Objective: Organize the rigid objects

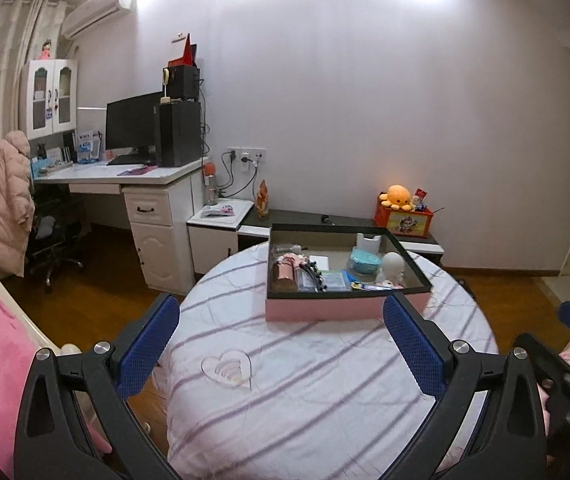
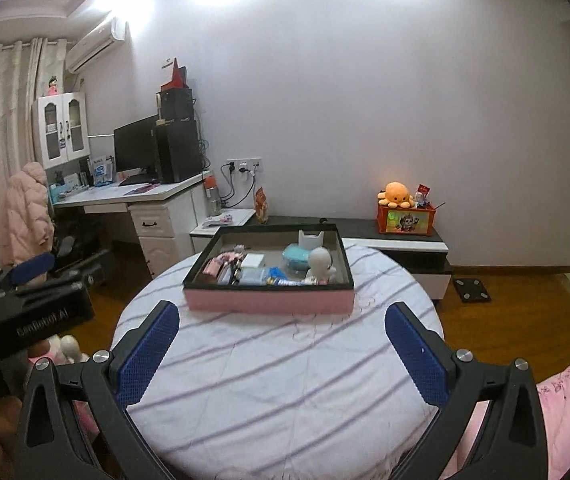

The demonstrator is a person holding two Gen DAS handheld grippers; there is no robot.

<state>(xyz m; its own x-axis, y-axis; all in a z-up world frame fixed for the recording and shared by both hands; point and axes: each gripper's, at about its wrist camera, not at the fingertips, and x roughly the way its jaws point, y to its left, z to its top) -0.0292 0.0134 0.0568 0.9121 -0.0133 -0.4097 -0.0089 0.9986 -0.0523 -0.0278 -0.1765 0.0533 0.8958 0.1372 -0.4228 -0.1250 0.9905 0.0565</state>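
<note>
A pink box [image 1: 325, 308] with a dark rim stands on the far side of the round table [image 1: 305, 400]; it holds several small items, among them a teal round container [image 1: 363, 262], a white figurine [image 1: 393, 266] and a pink object [image 1: 285, 274]. A clear heart-shaped dish [image 1: 227, 368] lies on the striped cloth nearer to me. My left gripper [image 1: 281, 344] hovers open above the dish, nothing between its blue pads. The right wrist view shows the same box [image 2: 269, 300], with my right gripper [image 2: 281, 356] open and empty over the near cloth. The left gripper's body [image 2: 33, 304] shows at that view's left edge.
A white desk [image 1: 125, 178] with a monitor and a black tower stands at the back left, with an office chair and a pink coat beside it. A low cabinet [image 1: 425, 246] behind the table carries an orange plush on a red box [image 1: 403, 220]. Pink bedding lies at the left.
</note>
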